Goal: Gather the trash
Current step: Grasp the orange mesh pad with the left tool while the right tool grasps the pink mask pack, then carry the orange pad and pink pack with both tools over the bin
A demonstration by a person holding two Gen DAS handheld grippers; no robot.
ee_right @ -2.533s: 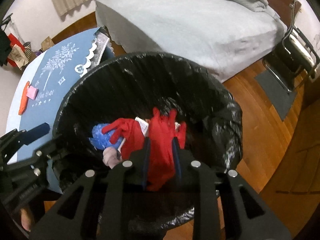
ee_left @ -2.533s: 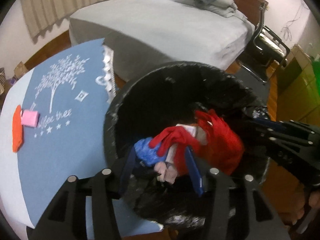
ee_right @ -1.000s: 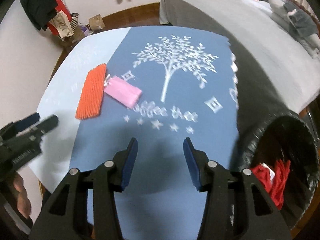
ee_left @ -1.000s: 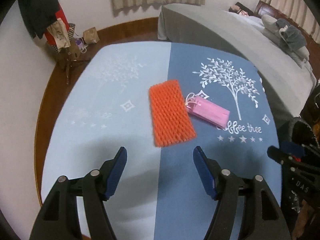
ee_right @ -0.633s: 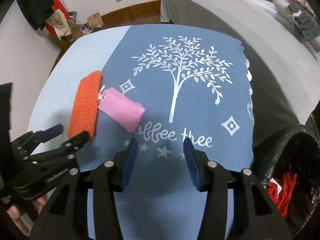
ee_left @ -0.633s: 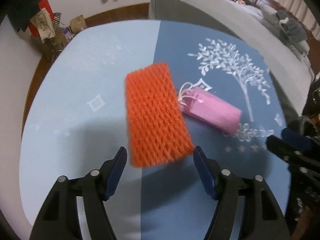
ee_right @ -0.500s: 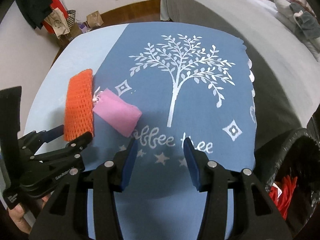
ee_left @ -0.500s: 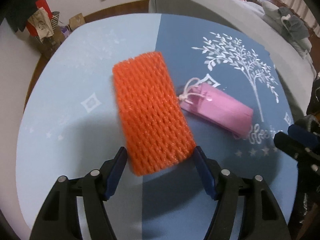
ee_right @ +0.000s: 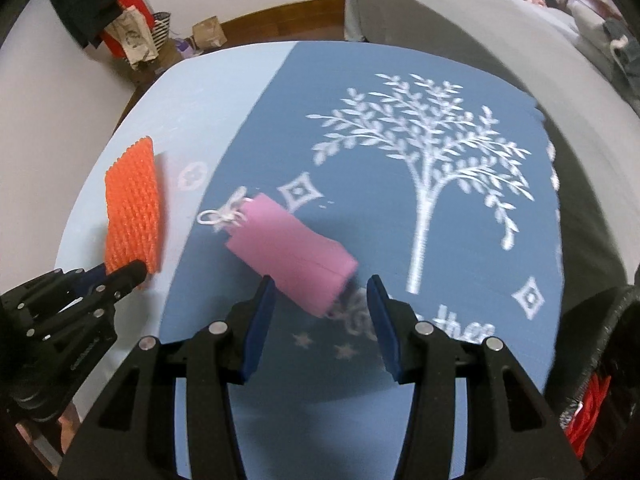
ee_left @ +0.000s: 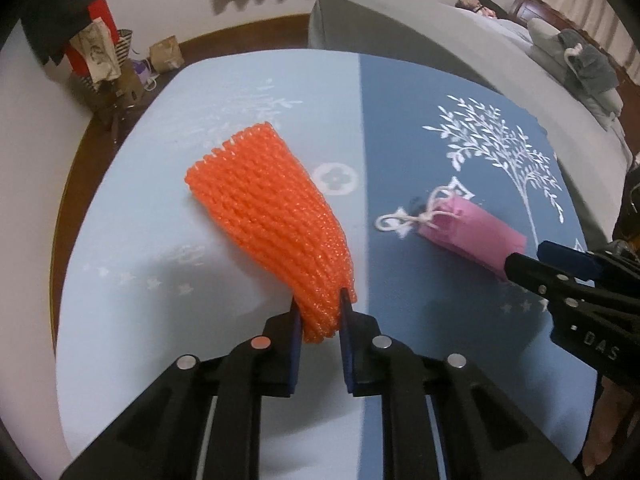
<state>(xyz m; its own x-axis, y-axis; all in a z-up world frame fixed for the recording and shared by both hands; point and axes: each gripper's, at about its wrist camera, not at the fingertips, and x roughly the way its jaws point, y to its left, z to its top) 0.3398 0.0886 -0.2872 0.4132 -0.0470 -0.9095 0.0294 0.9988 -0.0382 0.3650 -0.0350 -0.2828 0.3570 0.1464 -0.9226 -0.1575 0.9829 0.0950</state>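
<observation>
the left gripper (ee_left: 320,316) is clamped on the near end of the orange foam net (ee_left: 268,216), whose long axis runs away over the tabletop (ee_left: 120,280). the right gripper (ee_right: 320,300) is spread apart around the pink pouch (ee_right: 292,252), drawstring end pointing away-left.

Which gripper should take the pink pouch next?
Right. The right gripper is open with the pink pouch just ahead of its fingers, while the left gripper is already shut on the orange foam net.
</observation>
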